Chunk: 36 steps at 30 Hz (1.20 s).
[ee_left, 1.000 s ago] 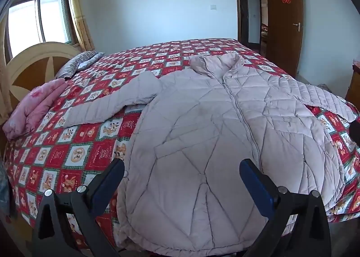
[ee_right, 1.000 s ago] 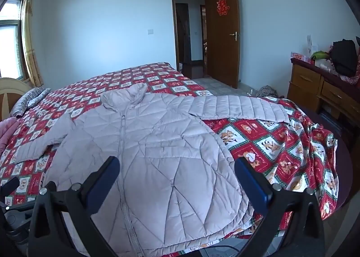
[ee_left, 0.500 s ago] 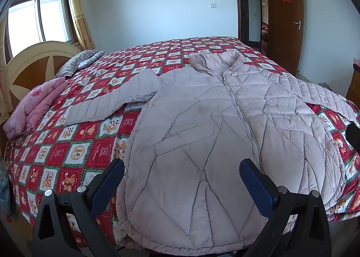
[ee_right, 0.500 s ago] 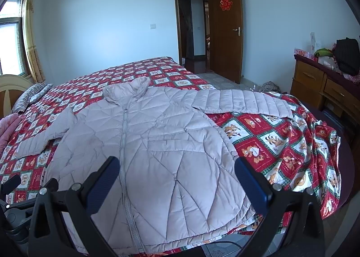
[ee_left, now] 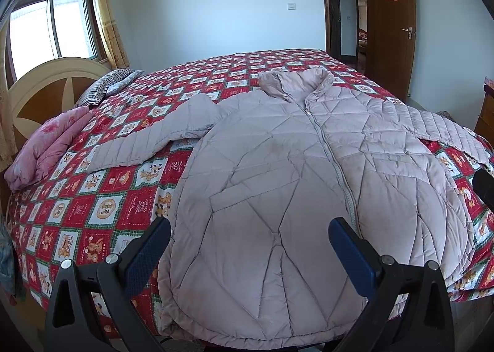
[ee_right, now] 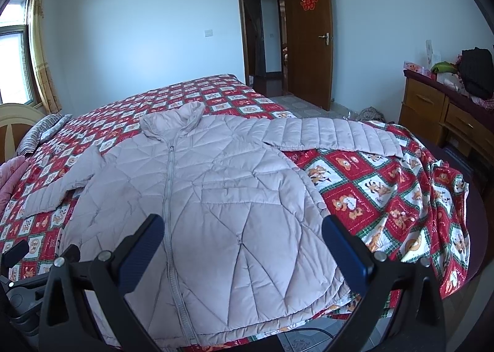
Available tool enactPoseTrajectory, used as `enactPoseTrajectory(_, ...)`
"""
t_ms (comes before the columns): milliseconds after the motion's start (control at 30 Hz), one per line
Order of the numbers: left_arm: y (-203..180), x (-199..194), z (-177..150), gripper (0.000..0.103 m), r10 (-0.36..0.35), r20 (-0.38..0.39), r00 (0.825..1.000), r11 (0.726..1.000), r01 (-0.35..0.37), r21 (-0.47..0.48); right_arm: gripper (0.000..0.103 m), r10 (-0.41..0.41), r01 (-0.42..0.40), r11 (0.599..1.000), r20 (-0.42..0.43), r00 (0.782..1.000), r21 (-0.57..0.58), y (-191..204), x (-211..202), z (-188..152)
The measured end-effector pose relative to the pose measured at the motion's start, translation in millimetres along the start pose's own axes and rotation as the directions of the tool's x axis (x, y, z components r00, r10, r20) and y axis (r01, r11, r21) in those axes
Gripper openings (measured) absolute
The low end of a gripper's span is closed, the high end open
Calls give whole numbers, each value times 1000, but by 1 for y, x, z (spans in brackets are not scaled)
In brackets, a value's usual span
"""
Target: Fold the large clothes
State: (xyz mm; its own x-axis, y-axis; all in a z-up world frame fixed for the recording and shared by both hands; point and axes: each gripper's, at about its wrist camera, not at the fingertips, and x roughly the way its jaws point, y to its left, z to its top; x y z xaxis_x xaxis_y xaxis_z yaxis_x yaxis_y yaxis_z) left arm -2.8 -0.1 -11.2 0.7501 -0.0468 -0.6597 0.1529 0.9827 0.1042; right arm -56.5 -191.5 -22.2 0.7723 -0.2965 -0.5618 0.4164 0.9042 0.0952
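Observation:
A pale pink quilted puffer jacket (ee_left: 293, 185) lies flat and zipped on the bed, collar away from me, both sleeves spread out to the sides. It also shows in the right wrist view (ee_right: 222, 197). My left gripper (ee_left: 248, 241) is open and empty, held above the jacket's hem on its left half. My right gripper (ee_right: 240, 238) is open and empty, above the hem on its right half. Neither gripper touches the fabric.
The bed has a red checked cartoon cover (ee_left: 102, 197) that hangs off the right edge (ee_right: 432, 197). A folded pink quilt (ee_left: 46, 148) and a striped pillow (ee_left: 102, 89) lie by the headboard. A wooden dresser (ee_right: 447, 117) stands at the right, an open door (ee_right: 311, 34) behind.
Both grippers have risen slightly and tilted, so the jacket sits lower in both views. The jacket has not moved. Both grippers stay open.

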Motion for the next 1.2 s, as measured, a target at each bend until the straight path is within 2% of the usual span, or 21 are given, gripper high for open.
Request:
enactPoseTrajectory(433,0,-2,-1,102,-22,5,1000,1000,22,-10,103,0,1,1000,-35,999,9,-2,6,-1)
enactPoseTrajectory(1200,-1,-2,-2,102,-27,4,1000,1000,27,-9,103,-3,4,1000,-42,999,6,-3,9,-3)
